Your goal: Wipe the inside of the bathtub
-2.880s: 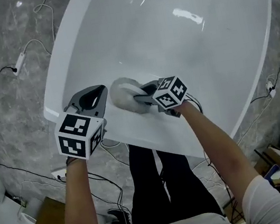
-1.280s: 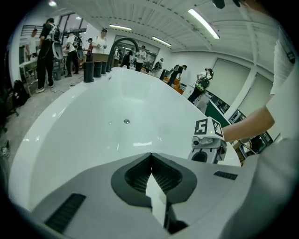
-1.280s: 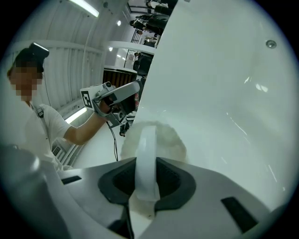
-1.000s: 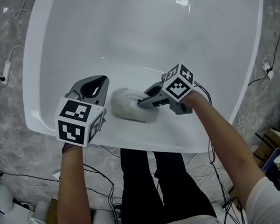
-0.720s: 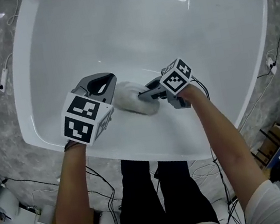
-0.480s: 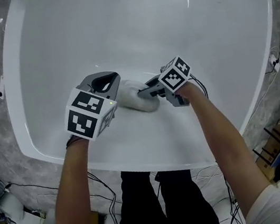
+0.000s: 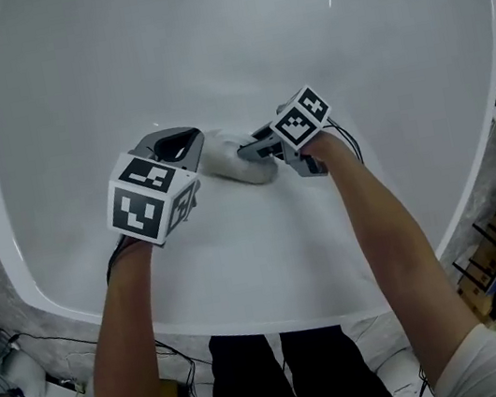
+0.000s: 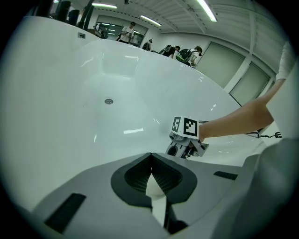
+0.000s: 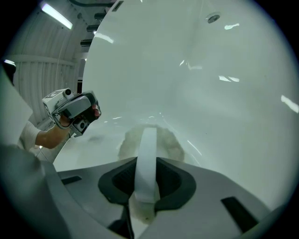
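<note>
1 fluffy pad (image 7: 224, 156) pressed against bathtub (image 7: 375, 56) interior, its strap (image 9: 147, 158) clamped by right gripper (image 7: 246, 152), left gripper (image 7: 172, 145) held just beside, jaws together

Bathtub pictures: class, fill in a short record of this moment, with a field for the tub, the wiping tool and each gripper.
Bathtub: white, drain in its floor
Wiping tool: fluffy pad with a white strap, lying on the tub's inner surface
Right gripper: shut on the pad's strap
Left gripper: shut, holding nothing, beside the pad
</note>
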Tool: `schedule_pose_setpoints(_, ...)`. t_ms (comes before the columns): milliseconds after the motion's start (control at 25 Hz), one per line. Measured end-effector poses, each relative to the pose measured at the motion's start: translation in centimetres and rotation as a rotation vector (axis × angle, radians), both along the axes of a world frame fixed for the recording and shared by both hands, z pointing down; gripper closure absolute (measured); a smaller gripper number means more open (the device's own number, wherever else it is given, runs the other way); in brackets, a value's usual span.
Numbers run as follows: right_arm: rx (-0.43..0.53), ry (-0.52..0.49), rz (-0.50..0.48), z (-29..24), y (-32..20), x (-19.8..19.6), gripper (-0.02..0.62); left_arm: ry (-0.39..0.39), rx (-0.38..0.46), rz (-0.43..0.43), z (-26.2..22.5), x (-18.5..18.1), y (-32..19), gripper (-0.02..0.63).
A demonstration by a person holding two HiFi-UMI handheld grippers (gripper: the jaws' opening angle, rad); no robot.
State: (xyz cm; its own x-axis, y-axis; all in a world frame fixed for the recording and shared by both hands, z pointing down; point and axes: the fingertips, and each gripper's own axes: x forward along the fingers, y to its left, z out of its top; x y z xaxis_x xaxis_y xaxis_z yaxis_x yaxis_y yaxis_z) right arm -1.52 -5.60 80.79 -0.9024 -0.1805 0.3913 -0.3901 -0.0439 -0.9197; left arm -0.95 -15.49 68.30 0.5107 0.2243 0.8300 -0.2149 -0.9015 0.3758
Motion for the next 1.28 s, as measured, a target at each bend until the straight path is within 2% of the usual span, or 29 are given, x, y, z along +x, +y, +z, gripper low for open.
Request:
schedule_pose_setpoints(720, 0.055, 0.204, -0.048, 5.6, -1.8, 1.3, 0.502, -0.01, 0.028, 0.067, 1.1, 0.8, 1.2, 0.594)
schedule_pose_setpoints(1040, 0.074, 0.281, -0.135, 6.6, -1.0, 1.9, 0.502, -0.012, 0.028, 0.065, 1.2, 0.3, 0.8, 0.594)
schedule_pose_setpoints(1280, 0.047, 0.349, -0.236, 7.3, 0.0, 2.3, 0.503, -0.013, 0.015, 0.064, 1.4, -1.0, -0.3, 0.594)
